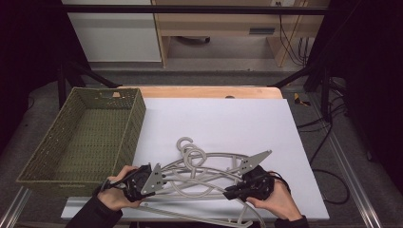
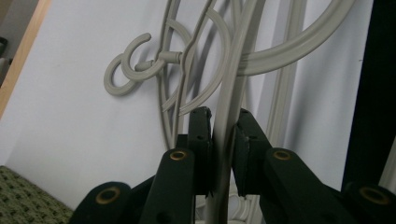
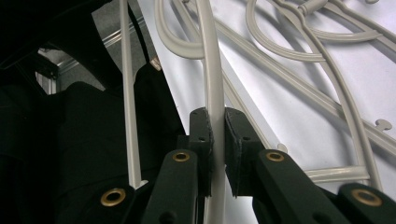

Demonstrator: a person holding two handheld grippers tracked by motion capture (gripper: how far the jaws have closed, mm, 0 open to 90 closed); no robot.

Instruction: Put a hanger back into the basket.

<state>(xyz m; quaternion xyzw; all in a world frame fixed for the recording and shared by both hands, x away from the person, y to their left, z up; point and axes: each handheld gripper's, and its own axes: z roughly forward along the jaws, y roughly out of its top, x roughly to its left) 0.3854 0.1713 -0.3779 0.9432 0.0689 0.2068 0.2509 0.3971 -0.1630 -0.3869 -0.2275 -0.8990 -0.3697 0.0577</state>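
Grey plastic bar in both your grippers: L gripper (image 2: 223,140) is clamped on a curved arm of the top hanger (image 2: 243,60), pads pressing it from both sides. R gripper (image 3: 215,140) is likewise clamped on a pale arm of the hanger (image 3: 210,60), jaws nearly together w/ the bar between them. In the high view, L gripper (image 1: 142,180) sits at the pile's left end and R gripper (image 1: 247,185) at its right end, each in a hand (image 1: 116,192) coming up from the near edge. The hangers (image 1: 204,173) lie as a tangled stack on the white sheet (image 1: 223,118) covering the worktop, hooks (image 1: 187,147) pointing away from you, one lower bar overhanging the near edge. Left of the stack, just beside it, stands the green woven basket (image 1: 128,118). Beyond the sheet a strip of bare wood (image 1: 204,91) shows at the far edge.
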